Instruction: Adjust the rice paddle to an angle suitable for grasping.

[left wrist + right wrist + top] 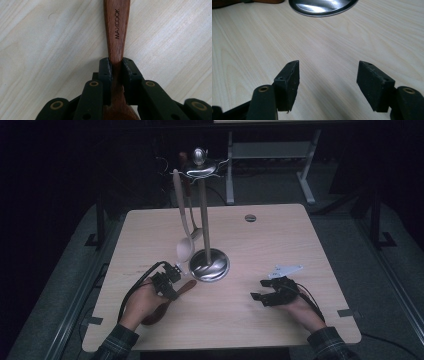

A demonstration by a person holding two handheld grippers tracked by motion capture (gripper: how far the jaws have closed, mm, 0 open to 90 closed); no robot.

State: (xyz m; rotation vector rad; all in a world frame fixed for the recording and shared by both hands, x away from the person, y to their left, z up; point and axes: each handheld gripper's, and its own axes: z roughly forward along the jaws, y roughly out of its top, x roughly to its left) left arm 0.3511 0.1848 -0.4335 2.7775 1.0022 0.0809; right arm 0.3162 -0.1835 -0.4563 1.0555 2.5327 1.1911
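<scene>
A dark wooden spoon (pixel 189 286) lies flat on the pale table (pixel 270 250), in front of the utensil stand (pixel 204 210). My left gripper (pixel 171 287) points down at it. In the left gripper view its jaws (pixel 116 63) press on both sides of the narrow handle of the spoon (pixel 117 30), which bears the lettering MAXCOOK. My right gripper (pixel 261 297) rests near the table's front right, open, with only bare wood between its pads (pixel 328 68).
The stand has a round metal base (pixel 210 266) (pixel 322 6) and hooks at the top. A pale wooden spoon (pixel 184 247) and another utensil (pixel 192 227) hang from it. A round grommet (pixel 250 218) sits near the far edge. Dark floor and desk legs surround the table.
</scene>
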